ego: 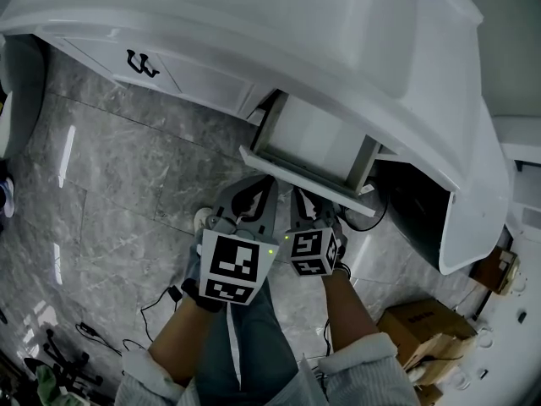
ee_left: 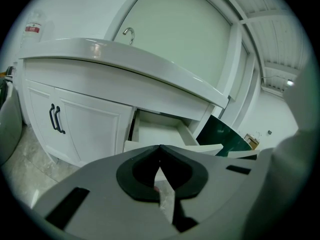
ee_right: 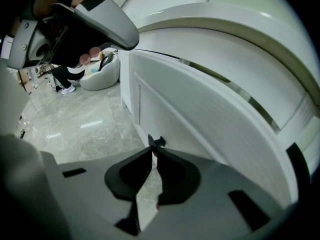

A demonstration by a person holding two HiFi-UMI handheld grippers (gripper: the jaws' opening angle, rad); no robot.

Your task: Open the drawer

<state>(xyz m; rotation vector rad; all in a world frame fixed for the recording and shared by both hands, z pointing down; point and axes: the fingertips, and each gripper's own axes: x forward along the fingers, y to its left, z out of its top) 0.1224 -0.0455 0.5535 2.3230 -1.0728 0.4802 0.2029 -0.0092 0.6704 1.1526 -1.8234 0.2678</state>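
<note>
Pinching the drawer handle (ee_right: 156, 143), the right gripper (ee_right: 151, 154) crowds the empty, clenched left gripper (ee_left: 160, 148) before the vanity (ego: 254, 49).

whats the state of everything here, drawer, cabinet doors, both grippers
drawer, pulled out, nothing visible inside
cabinet doors, closed
left gripper, shut, empty
right gripper, shut on drawer handle
</note>
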